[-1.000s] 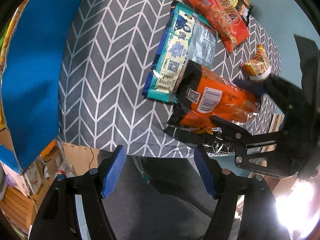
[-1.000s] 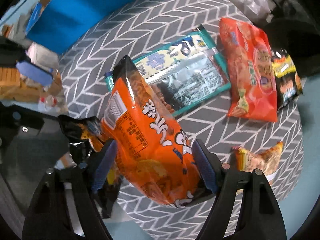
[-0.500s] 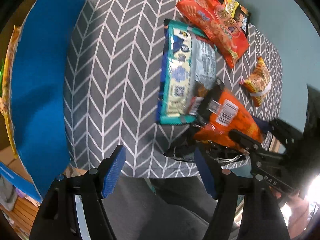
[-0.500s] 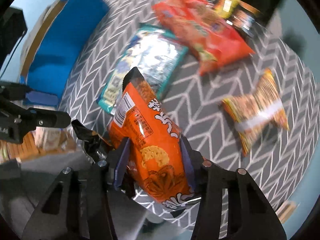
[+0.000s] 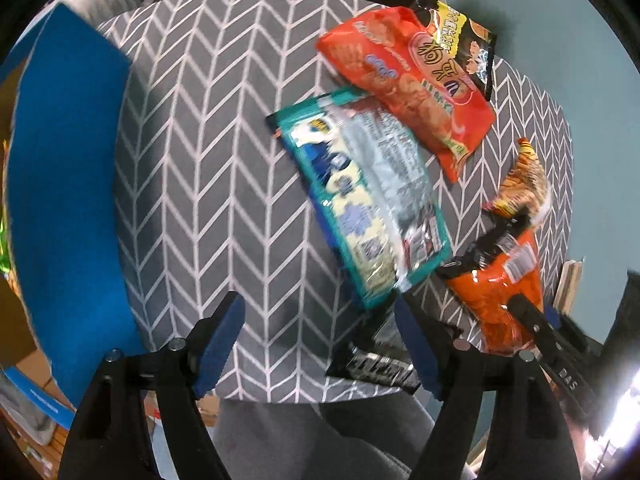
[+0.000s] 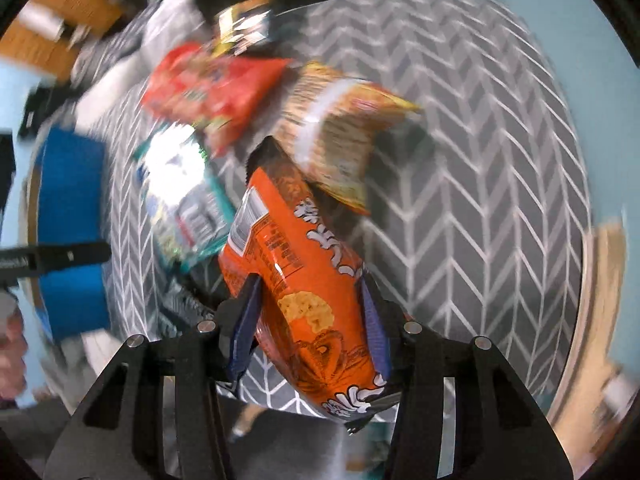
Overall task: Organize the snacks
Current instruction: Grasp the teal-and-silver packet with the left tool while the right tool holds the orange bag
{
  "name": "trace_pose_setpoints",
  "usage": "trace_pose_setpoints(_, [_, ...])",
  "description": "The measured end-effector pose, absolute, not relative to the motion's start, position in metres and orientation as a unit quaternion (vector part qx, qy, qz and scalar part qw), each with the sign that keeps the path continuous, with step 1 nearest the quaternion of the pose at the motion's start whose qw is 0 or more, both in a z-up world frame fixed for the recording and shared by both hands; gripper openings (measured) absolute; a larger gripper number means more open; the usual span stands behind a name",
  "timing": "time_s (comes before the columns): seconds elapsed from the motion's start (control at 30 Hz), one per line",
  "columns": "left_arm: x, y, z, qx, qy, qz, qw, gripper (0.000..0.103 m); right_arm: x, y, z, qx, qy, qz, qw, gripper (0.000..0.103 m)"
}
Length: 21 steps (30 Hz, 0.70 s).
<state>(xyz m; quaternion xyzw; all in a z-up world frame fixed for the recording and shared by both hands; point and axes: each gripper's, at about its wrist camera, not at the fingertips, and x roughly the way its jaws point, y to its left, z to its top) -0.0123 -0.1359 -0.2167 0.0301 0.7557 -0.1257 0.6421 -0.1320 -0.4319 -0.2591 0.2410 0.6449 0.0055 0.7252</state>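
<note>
My right gripper is shut on an orange snack bag and holds it tilted above the table. The left wrist view shows that bag at the lower right, with the right gripper clamped on it. My left gripper hangs over the table's near edge, its jaws opening with nothing between them. On the cloth lie a teal biscuit pack, a red bag, a black-and-yellow bag and a small striped pack. A black pack lies at the near edge.
The round table carries a grey herringbone cloth. A blue box stands along its left side. A person's grey-clad legs are below the near edge. The right wrist view is blurred by motion.
The right gripper closed on the orange bag, rolled, and carried it across toward the small striped pack. The left gripper shifted over the table edge and its jaws spread wider.
</note>
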Motion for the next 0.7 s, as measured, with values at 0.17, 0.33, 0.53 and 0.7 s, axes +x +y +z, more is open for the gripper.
trace_pose_setpoints(0.17, [-0.003,-0.152,-0.231,0.002,0.762,-0.098,0.640,0.084,-0.152,-0.453,-0.255,0.288,0.621,-0.032,0.728,0.049])
trace_pose_setpoints(0.33, [0.006,-0.166,-0.245,-0.039,0.763,-0.065,0.642,0.084,-0.161,-0.457,-0.247,0.276,0.620,-0.023,0.734,0.067])
trace_pose_setpoints(0.53, [0.011,-0.180,-0.264,-0.054,0.773,-0.021,0.632,0.084,-0.151,-0.435,-0.252,0.248,0.623,-0.010,0.742,0.077])
trace_pose_setpoints(0.7, [0.008,-0.198,-0.281,-0.057,0.777,-0.007,0.626,0.084,-0.137,-0.414,-0.257,0.166,0.643,0.011,0.748,0.077])
